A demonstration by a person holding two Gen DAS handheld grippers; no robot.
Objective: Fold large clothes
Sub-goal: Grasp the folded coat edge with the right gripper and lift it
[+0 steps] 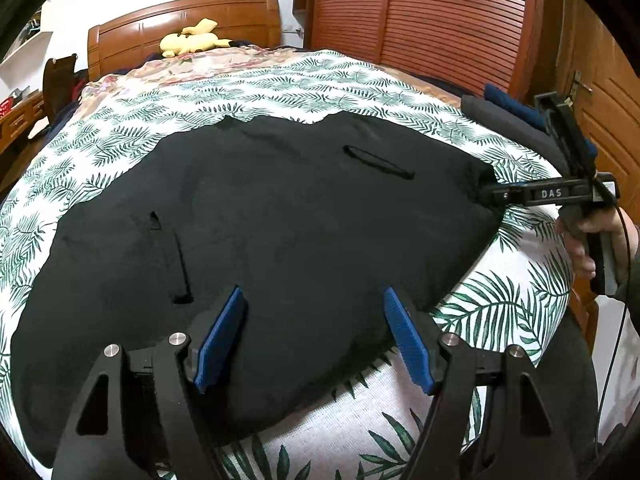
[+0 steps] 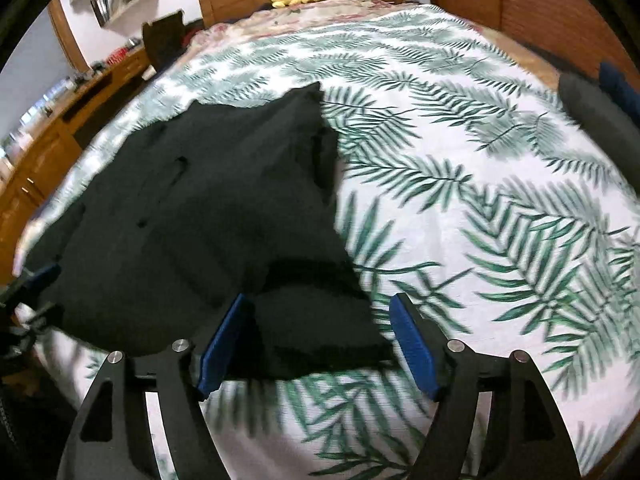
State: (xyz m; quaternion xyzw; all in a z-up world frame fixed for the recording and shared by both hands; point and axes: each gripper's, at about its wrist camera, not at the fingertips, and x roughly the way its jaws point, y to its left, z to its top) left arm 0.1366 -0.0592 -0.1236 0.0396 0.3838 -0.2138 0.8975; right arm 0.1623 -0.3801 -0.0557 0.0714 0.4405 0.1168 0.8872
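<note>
A large black garment (image 1: 260,216) lies spread on the bed's leaf-print cover (image 1: 500,312); two slit pockets show on it. My left gripper (image 1: 312,300) is open, its blue pads apart just above the garment's near edge, holding nothing. My right gripper (image 2: 320,308) is open over a near corner of the garment (image 2: 208,208), empty. In the left wrist view the right gripper (image 1: 492,194) shows side-on at the garment's right corner, held by a hand (image 1: 592,236). The left gripper (image 2: 36,280) shows at the far left edge of the right wrist view.
A folded stack of dark grey and blue clothes (image 1: 516,120) sits at the bed's right edge. A yellow plush toy (image 1: 192,40) lies by the wooden headboard (image 1: 184,20). A wooden wardrobe (image 1: 420,20) stands to the right, a desk (image 2: 52,120) to the left.
</note>
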